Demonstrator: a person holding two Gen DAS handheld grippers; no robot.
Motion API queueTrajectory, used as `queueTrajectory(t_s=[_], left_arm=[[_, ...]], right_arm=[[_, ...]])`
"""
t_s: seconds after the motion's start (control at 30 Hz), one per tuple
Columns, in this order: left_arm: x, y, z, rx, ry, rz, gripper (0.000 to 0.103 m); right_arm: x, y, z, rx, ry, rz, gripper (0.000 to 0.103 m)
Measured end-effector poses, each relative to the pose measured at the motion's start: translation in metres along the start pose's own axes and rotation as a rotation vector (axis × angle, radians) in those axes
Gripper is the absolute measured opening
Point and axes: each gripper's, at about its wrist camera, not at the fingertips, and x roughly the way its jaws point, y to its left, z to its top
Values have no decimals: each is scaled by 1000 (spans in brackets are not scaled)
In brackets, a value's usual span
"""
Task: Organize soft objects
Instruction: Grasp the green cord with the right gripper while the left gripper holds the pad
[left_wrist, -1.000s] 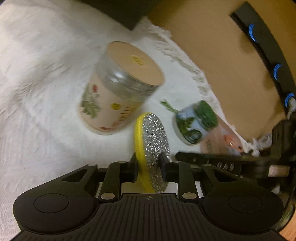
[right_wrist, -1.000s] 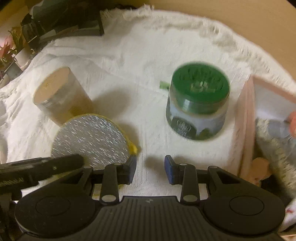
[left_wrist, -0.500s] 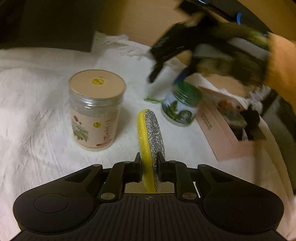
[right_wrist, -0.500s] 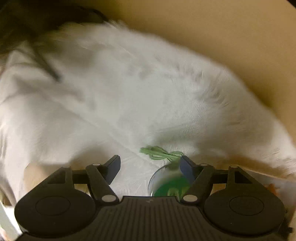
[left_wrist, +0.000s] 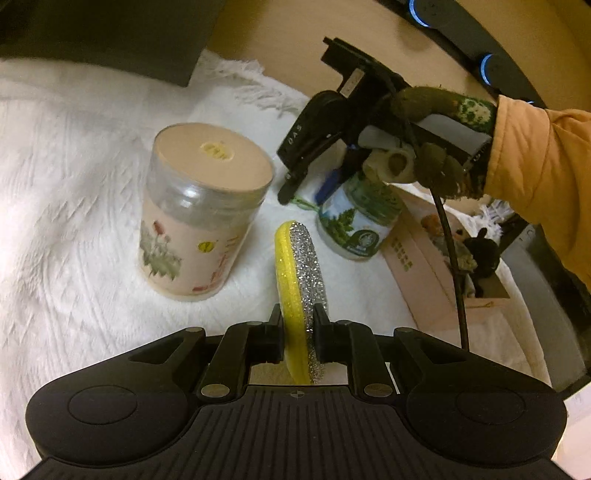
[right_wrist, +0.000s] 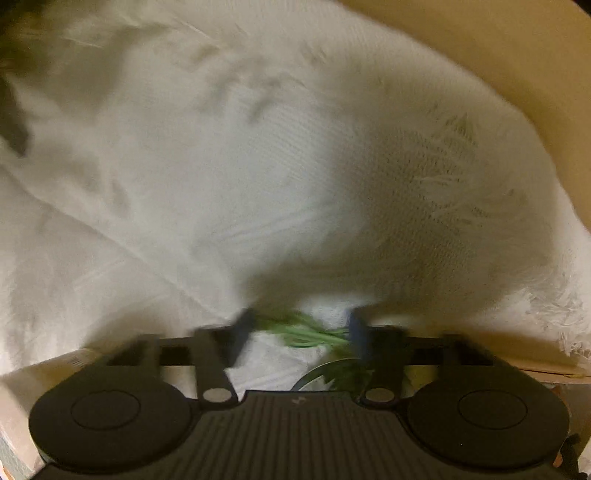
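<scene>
My left gripper (left_wrist: 298, 325) is shut on a round sponge (left_wrist: 301, 275), yellow with a silver glitter face, held on edge above the white cloth (left_wrist: 66, 192). A tall pink-lidded jar (left_wrist: 201, 206) stands left of it and a small green-lidded jar (left_wrist: 360, 221) stands beyond it. My right gripper (right_wrist: 299, 332) is open, pointing down at the cloth over a green string (right_wrist: 306, 332) beside that small jar; it also shows in the left wrist view (left_wrist: 314, 184). The right view is blurred.
A pink cardboard box (left_wrist: 424, 280) holding soft toys lies right of the small jar. A dark block (left_wrist: 110, 33) sits at the back left. A wooden tabletop (left_wrist: 288, 40) shows beyond the cloth's fringe. A black device with blue lights (left_wrist: 480, 48) is far right.
My right gripper has swung up and over the small green-lidded jar and tipped downward toward the green string. My left gripper has lifted and pulled back with the sponge.
</scene>
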Motion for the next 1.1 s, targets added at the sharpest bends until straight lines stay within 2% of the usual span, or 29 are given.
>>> queueTrajectory(t_s=[0.03,0.1,0.27,0.33,0.37,0.4,0.43,0.57,0.63,0.7,0.9,0.93,1.0,1.1], left_arm=[[0,-3,2,10,-4,-2,17],[-2,-10,8,43,-18,0,17],[-10,-20,19,89,-43,20,17],[-11,-21,19,96,-34,22,17],[-12,-20,17,100,-29,25,17],[-11,-19,14,101,-23,25,17],[-10,-18,12,95,-15,24,17],[-5,-18,10,97,18,28,17],[-6,-17,9,101,17,32,17],[-4,-15,9,91,20,37,17],[4,-13,9,58,28,49,17],[5,-14,10,58,26,53,17],[7,-15,11,58,26,60,17],[10,-14,12,50,28,70,17]], right_arm=[[-7,2,-4,-4,-19,0,31],[-22,5,-10,-13,-59,24,17],[-59,13,-26,-50,-145,46,17],[-62,10,-24,-54,-125,50,33],[-58,5,-20,-40,-101,36,60],[-52,2,-17,-27,-86,23,80],[-46,-2,-13,-17,-77,14,81],[-15,-17,5,34,19,-8,81],[-1,-21,13,48,78,-47,81],[8,-24,16,64,115,-52,84],[5,-26,16,58,101,-39,83],[3,-25,15,48,96,-36,82],[4,-23,14,36,91,-21,72],[-3,-22,8,27,74,17,70]])
